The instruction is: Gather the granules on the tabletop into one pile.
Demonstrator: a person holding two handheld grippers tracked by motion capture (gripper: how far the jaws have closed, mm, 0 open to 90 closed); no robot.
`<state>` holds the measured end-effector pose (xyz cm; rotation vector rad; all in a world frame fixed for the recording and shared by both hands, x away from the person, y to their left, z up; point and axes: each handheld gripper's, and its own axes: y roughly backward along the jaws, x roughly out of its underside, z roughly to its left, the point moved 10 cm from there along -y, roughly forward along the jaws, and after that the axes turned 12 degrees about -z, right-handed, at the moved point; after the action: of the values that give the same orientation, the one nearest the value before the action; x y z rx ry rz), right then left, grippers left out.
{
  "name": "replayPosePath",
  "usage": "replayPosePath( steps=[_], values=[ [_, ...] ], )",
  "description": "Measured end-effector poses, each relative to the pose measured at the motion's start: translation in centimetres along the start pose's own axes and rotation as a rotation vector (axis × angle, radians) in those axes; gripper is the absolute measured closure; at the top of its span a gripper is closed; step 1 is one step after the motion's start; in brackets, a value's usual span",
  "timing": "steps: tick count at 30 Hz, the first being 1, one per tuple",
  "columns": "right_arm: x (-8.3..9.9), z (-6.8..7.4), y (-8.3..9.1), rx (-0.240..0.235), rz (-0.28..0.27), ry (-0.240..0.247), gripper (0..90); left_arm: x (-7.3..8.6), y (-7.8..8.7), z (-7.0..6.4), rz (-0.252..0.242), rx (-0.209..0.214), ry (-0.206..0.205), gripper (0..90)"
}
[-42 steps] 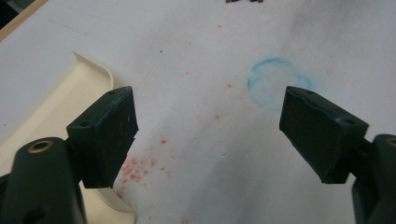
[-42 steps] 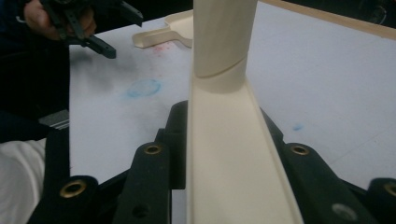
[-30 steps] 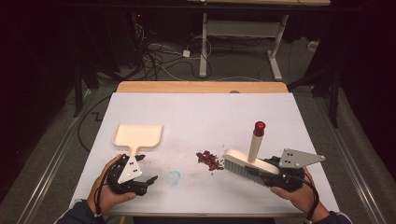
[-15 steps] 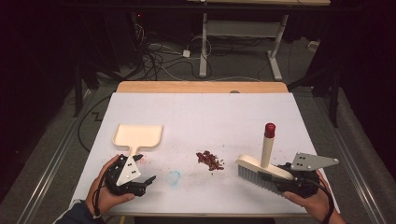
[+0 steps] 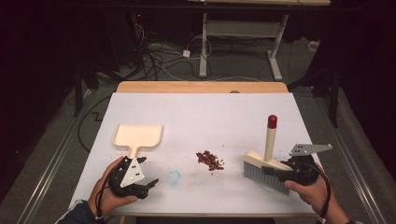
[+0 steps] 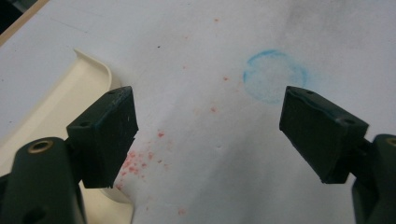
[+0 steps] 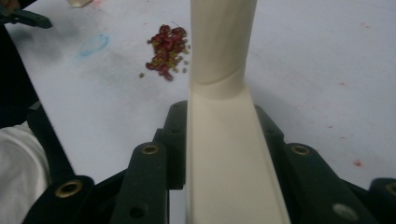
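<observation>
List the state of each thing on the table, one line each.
Brush: clamped in right gripper, handle upright.
Dustpan: flat on table, not held.
Left gripper: open, holding nothing.
Beans: loose pile, not swept up.
Blue ring: smudged mark.

Brush point(image 5: 268, 164) carried rightward with right gripper point(image 5: 280, 175), away from crumbs point(image 5: 210, 160) (handle upright).

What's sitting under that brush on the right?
Just the bare white table. The brush, clamped in the right claw, stands beside the little pile of red crumbs, not over it. Its bristles hide whatever lies directly beneath.
</observation>
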<state>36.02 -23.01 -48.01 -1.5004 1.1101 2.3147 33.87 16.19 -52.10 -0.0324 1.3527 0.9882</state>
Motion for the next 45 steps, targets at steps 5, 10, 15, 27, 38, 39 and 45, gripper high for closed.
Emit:
replayPosePath(
  steps=[5,10,15,27,38,39,45],
  values=[
    [-0.4,-3.1,-0.8,0.029,0.057,0.015,60.2,0.1,-0.1,-0.2,0.009,0.013,0.000,18.3],
    [-0.8,-6.2,-1.5,0.043,0.092,0.026,52.0,0.2,-0.4,-0.4,0.018,0.022,-0.002,18.3],
    [-1.0,-8.0,-2.5,0.019,0.127,0.054,47.4,0.3,-0.7,-0.6,0.031,0.034,-0.007,18.3],
    [-3.1,-13.3,-2.3,0.231,0.160,0.096,52.4,0.4,-1.1,-0.8,0.043,0.049,-0.012,18.3],
    [-1.3,-15.1,-5.9,0.458,0.175,0.080,76.0,0.4,-1.2,-1.0,0.044,0.058,-0.011,18.3],
    [-1.3,-15.2,-6.0,0.448,0.166,0.071,74.7,0.4,-1.2,-1.0,0.044,0.058,-0.011,18.3],
    [-1.1,-15.3,-6.2,0.470,0.146,0.029,70.2,0.4,-1.1,-0.9,0.042,0.056,-0.015,18.3]
  ],
)
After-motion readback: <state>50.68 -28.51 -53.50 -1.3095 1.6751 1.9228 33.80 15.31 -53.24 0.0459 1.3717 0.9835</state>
